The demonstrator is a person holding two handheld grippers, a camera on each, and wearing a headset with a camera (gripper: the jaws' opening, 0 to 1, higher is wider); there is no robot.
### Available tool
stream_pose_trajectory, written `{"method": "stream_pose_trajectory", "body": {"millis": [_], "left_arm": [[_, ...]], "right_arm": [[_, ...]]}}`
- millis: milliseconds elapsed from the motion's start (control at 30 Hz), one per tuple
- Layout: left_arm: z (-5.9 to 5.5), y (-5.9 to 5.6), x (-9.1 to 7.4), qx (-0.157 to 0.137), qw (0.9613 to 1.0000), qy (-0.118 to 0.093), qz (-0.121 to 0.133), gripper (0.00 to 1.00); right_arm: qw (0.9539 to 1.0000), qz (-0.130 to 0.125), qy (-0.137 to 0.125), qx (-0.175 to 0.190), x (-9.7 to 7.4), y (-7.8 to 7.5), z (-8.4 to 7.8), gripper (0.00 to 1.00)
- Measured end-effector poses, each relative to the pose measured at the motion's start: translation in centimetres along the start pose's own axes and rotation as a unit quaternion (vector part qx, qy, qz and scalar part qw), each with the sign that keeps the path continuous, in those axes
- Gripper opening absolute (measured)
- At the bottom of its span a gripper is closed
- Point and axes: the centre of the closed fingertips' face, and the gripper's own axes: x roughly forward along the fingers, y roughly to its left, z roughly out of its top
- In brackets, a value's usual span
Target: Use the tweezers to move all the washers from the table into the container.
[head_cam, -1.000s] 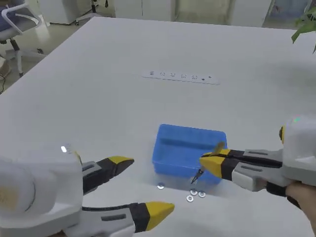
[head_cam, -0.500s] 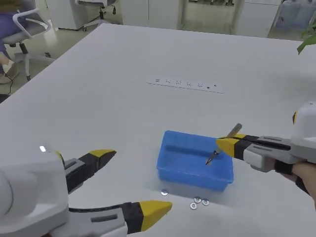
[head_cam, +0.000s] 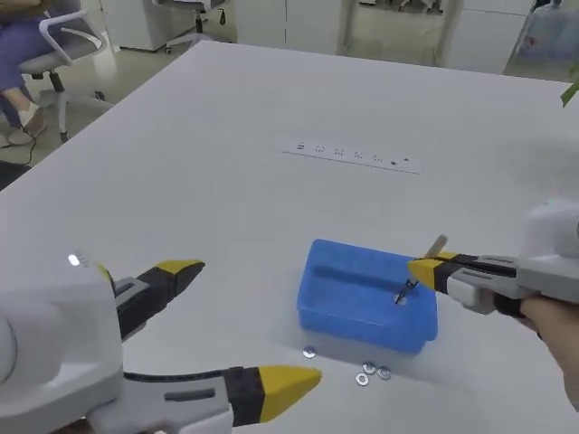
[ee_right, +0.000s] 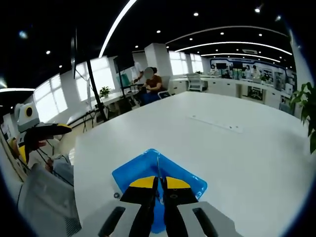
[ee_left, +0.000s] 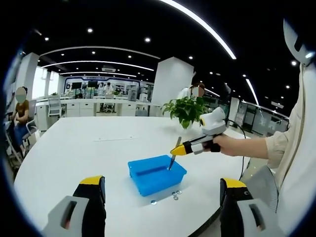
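A blue container (head_cam: 366,303) stands on the white table (head_cam: 226,181). Several small washers lie in front of it: one washer (head_cam: 309,352) apart at the left, a cluster (head_cam: 373,372) to its right. My right gripper (head_cam: 418,268) is shut on thin tweezers (head_cam: 405,289), whose tips hang inside the container's right half. Whether the tips hold a washer I cannot tell. In the right gripper view the tweezers (ee_right: 158,165) point into the container (ee_right: 133,173). My left gripper (head_cam: 253,324) stands open to the left of the container, nothing between its fingers. The left gripper view shows the container (ee_left: 143,170), washers (ee_left: 174,196) and right gripper (ee_left: 180,149).
A white power strip (head_cam: 351,156) lies flat on the table beyond the container. An office chair (head_cam: 54,54) stands off the far left corner. A potted plant (ee_left: 185,109) sits at the table's far right side. People sit in the background.
The right gripper has lifted the tweezers from beside the washers at the container's front wall and carried them up over the container. The left gripper stays open. The head camera shifted.
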Motion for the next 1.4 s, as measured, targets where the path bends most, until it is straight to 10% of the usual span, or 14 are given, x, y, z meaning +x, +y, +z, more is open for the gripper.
{"method": "stream_pose_trajectory", "body": {"millis": [933,1400], "left_arm": [[-0.2,0.8,-0.1,-0.002,1.0,0.003,0.002,0.98],[-0.5,0.7,0.0,-0.005,1.0,0.005,0.001,0.98]], "right_arm": [[0.999,-0.023,0.029,-0.025,1.3,-1.5,-2.8,0.02],[0.9992,-0.018,-0.023,-0.027,-1.4,0.4,-0.2,0.02]]}}
